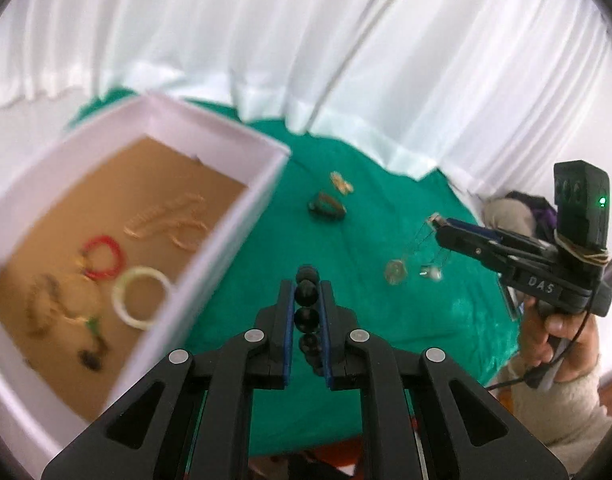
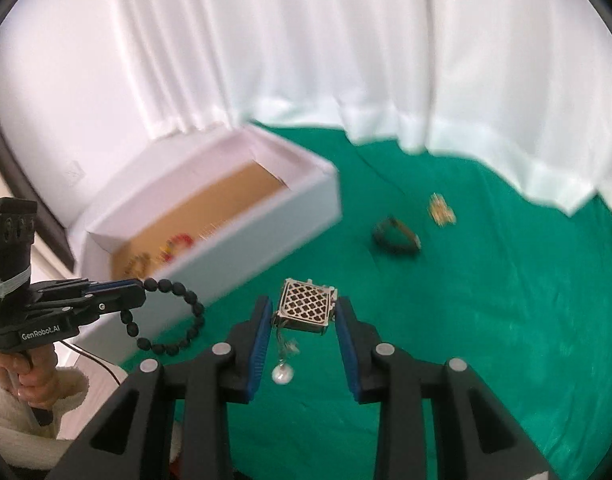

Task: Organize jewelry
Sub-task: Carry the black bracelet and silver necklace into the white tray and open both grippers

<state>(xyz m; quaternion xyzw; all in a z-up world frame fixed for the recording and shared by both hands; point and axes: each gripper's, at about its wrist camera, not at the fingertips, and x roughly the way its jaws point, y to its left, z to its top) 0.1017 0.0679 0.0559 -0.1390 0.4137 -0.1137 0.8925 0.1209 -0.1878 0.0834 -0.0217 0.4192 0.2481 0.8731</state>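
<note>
My left gripper (image 1: 306, 286) is shut on a black bead bracelet (image 1: 306, 318), lifted above the green cloth; from the right wrist view the bracelet (image 2: 174, 320) hangs as a loop from the left gripper (image 2: 140, 290). My right gripper (image 2: 304, 306) is shut on a square lattice earring (image 2: 306, 304) with a pearl (image 2: 282, 374) dangling below. In the left wrist view the right gripper (image 1: 438, 224) holds it in the air, with its pendants (image 1: 396, 272) hanging. The white box (image 1: 210, 136) holds a red bangle (image 1: 104, 256), a white bangle (image 1: 140, 298) and gold chains (image 1: 166, 216).
On the green cloth (image 2: 486, 300) lie a dark ornament (image 2: 396, 238) and a small gold piece (image 2: 440, 210). The white box (image 2: 266, 216) stands left of them. White curtains hang behind the table. A person's hand (image 1: 562, 336) grips the right handle.
</note>
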